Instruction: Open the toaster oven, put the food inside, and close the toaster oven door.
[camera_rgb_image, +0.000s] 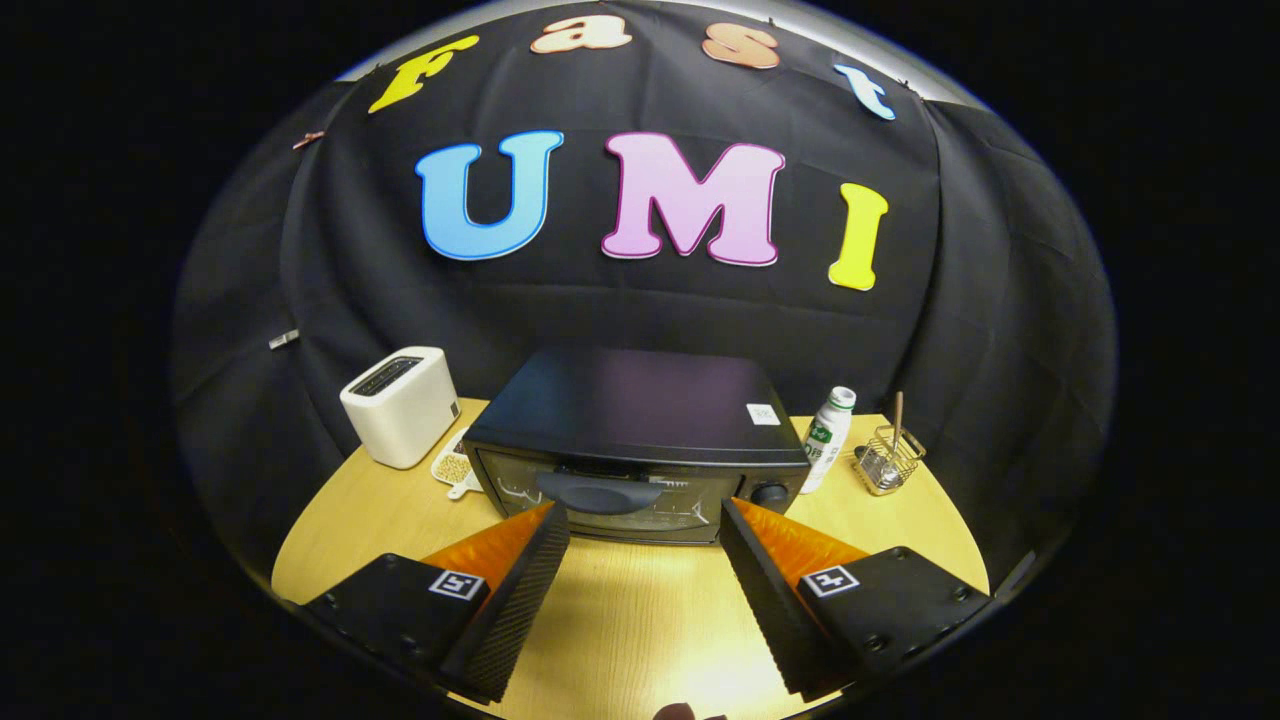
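Gripper view: jaws apart before toaster oven (640, 440)

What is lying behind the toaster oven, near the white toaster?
A small dish of pale food pokes out between toaster oven and white toaster; the oven hides its remainder.

A round-edged pale wooden table (640, 620) stands before a black cloth wall (640, 310) whose creased folds hang behind its far edge.

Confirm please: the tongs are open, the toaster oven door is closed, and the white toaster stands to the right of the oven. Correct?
Not quite. In the gripper view the white toaster stands to the left of the toaster oven. The tongs are open and the door is closed, as stated.
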